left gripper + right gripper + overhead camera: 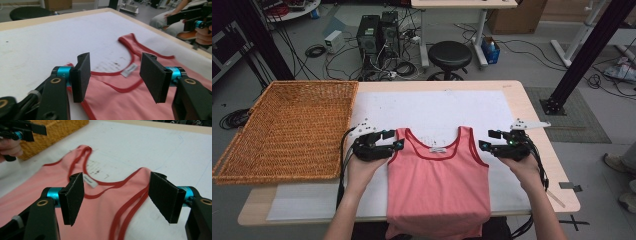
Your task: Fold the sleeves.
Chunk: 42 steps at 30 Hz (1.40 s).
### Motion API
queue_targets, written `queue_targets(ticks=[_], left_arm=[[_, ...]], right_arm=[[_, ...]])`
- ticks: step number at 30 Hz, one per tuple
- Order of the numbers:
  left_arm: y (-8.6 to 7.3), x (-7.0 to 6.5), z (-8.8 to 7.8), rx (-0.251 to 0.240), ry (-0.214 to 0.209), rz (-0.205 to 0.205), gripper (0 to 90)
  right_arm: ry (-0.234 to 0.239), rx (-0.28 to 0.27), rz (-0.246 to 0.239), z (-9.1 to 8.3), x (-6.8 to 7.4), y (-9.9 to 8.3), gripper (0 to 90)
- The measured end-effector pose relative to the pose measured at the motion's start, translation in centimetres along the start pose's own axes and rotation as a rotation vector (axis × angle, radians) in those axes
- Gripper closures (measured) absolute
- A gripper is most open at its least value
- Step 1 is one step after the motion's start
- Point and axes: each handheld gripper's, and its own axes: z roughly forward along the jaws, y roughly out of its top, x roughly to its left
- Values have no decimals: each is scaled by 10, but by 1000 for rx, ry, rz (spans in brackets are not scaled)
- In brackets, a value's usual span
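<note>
At the far left of the high view a wicker basket [287, 127] sits on the table [532, 107], its near corner hanging past the table's left edge. Just right of it, the person's left hand [364, 167] holds the left gripper [393, 139] close beside the pink tank top's [439, 187] left shoulder strap. In the left gripper view its two black jaws stand well apart with nothing clamped between them; the strap and the red-trimmed neckline lie below and beyond the gap, and the pads press on no cloth. The tank top lies flat and face up on the white sheet [432, 107] that covers the middle of the table, neckline pointing away from the person, a small white label [438, 149] showing inside the collar (its hem spills over the near table edge). To the right, the right hand [522, 165] holds the right gripper [487, 140] just beside the other shoulder strap. In the right gripper view those jaws are likewise spread wide, empty, with the strap and its double red armhole trim lying on the sheet under the opening. The two grippers point inward toward each other across the garment's shoulders.
</note>
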Motion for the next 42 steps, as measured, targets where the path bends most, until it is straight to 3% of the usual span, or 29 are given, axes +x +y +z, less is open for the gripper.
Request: queue_targets(ticks=[3, 6, 7, 8, 11, 14, 19, 21, 23, 25, 27, 28, 29, 31, 34, 37, 42], left_arm=[[1, 16, 14, 23, 57, -32, 461], [1, 16, 14, 23, 57, -32, 469], [-2, 36, 37, 87, 148, -71, 469], [-3, 41, 42, 101, 165, -85, 516], [-5, 52, 57, 150, 170, -88, 516], [-6, 58, 69, 189, 161, -86, 516], [-11, 68, 80, 272, 176, -108, 512], [-12, 68, 82, 283, 176, -89, 518], [-11, 67, 82, 284, 187, -72, 570], [-11, 65, 85, 292, 177, -39, 688], [-11, 65, 85, 292, 177, -39, 728], [-10, 63, 86, 269, 170, -38, 728], [-10, 65, 85, 246, 170, -56, 846], [-7, 66, 82, 188, 177, -65, 858], [-1, 66, 77, 137, 197, -44, 864], [6, 65, 72, 71, 215, -36, 866], [23, 52, 57, -24, 227, 19, 866]], right_arm=[[-34, 22, -3, 14, -12, 3, 374], [-60, 33, 7, 19, -16, 4, 405], [-60, 33, 7, 19, -16, 4, 405], [-136, 70, 30, 42, -34, 4, 531], [-156, 93, 65, 56, -45, 4, 554], [-182, 124, 57, 70, -53, 4, 574], [-159, 156, 56, 90, -60, 5, 563], [-159, 185, 49, 98, -60, 7, 571], [-152, 221, 24, 105, -59, 7, 641], [-157, 232, 6, 108, -57, 7, 731], [-152, 232, 11, 108, -57, 7, 731], [-152, 232, 11, 108, -57, 7, 805], [-156, 222, -2, 108, -56, 8, 843], [-166, 191, 3, 105, -55, 11, 845], [-169, 125, 9, 98, -54, 17, 844], [-184, 95, 3, 94, -53, 23, 844], [-196, 7, 2, 82, -46, 33, 844]])
